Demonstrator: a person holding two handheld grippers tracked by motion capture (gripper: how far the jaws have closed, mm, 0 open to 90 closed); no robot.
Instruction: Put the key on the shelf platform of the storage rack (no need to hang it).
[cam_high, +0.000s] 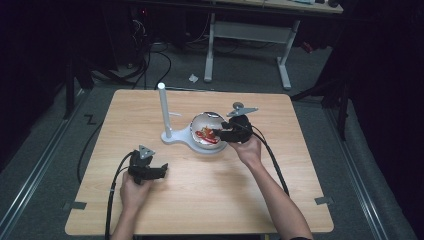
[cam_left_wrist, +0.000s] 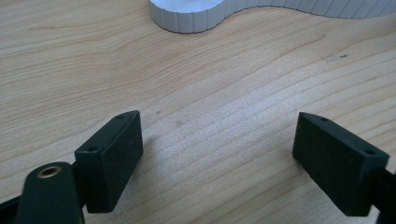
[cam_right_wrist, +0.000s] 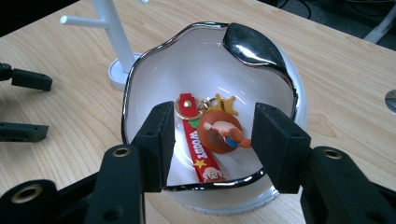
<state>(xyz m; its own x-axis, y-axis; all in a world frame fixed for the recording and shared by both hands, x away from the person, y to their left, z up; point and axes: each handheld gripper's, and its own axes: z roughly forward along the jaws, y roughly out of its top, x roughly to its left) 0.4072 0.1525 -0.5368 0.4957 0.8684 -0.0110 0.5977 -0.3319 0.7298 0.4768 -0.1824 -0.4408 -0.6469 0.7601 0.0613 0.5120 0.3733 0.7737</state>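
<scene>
The right gripper (cam_high: 223, 131) is reaching forward from the person's right hand (cam_high: 247, 149) and hovering over the near rim of the white bowl (cam_right_wrist: 285, 70), its jaws standing apart and gripping nothing, one on each side of the keychain (cam_right_wrist: 212, 135) below them. The left gripper (cam_high: 159, 170) is resting low near the bench (cam_high: 210, 190) at about 7 o'clock from the bowl, held in the left hand (cam_high: 134, 192), and its jaws are also spread wide around bare wood. The keychain is lying inside the bowl, a round orange figure with a gold star and ring beside a red strap (cam_right_wrist: 198, 151). The bowl is sitting just right of a white stand (cam_high: 165, 112) with an upright post, near the middle of the bench. The bench top is showing pale wood grain; grey carpet, dark cables and the white legs of another desk (cam_high: 285, 60) are lying beyond it in a dim room. The strap is reading "Woody" in yellow letters.
</scene>
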